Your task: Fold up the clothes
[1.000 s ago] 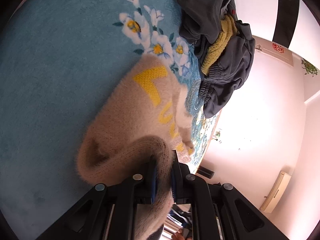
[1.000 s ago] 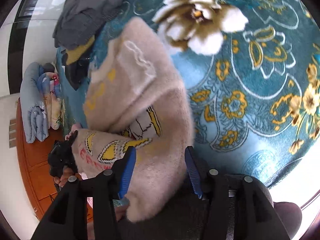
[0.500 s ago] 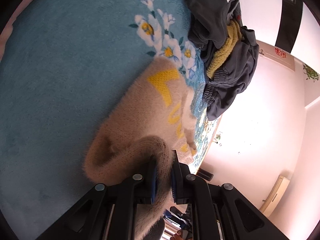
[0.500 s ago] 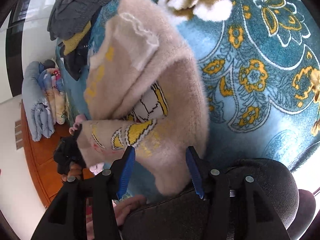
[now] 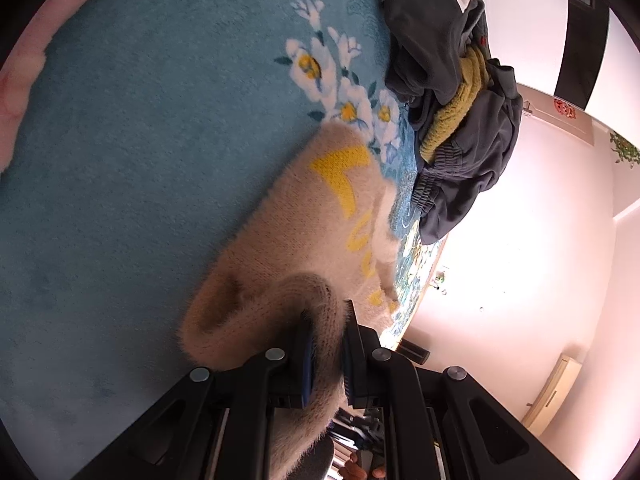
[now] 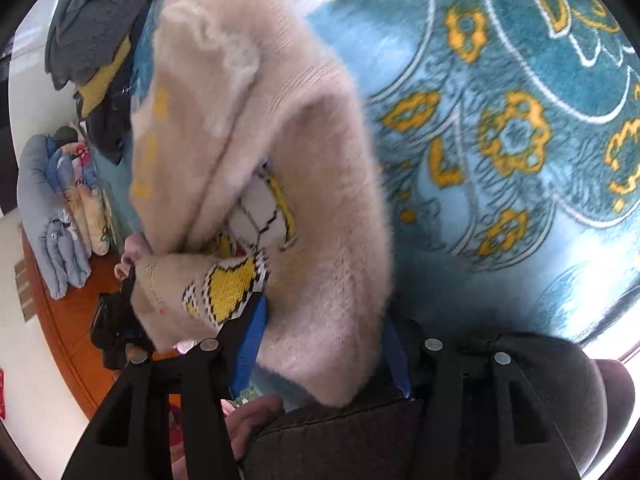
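**Fuzzy beige sweater pinched on one side, loosening on the other**

Beige wool filled the middle of both views. The sweater (image 5: 304, 232) lay partly on the teal rug (image 5: 120, 160), its yellow lettering facing up, with one thick fold rising off the pile toward the left gripper (image 5: 328, 344). That gripper's two blue-padded fingers (image 5: 308, 360) were closed tight on the fold, the knit squeezed between them and trailing down past the black frame. Left of the sweater the rug was plain teal, with a strip of pink fabric (image 5: 24, 64) at the far edge. Right of it came a cluster of white and yellow woven flowers (image 5: 340, 92), and further right a heap of dark grey clothes (image 5: 452, 92) with a mustard-yellow knit (image 5: 456, 120) wedged inside it, resting on the rug near its edge.

From the right wrist, a stack of folded blue bedding (image 6: 52, 216) stood at the far left on an orange-brown floor. Next to it the left gripper (image 6: 120, 320) appeared as a dark shape at the sweater's corner. The sweater (image 6: 280, 160) was bunched and doubled over, a yellow, white and black knitted picture showing in the crease. Its lower hem sat between the fingers (image 6: 252, 340) of the right gripper (image 6: 324, 344), whose jaws stood apart and were opening; the left pad touched the wool, while the right pad was half hidden behind the fluff, so a firm grip could not be made out. Right of the sweater the rug (image 6: 520, 140) showed yellow ornaments and white scrolls. A hand (image 6: 248, 420) showed below the gripper beside dark upholstery (image 6: 360, 440).
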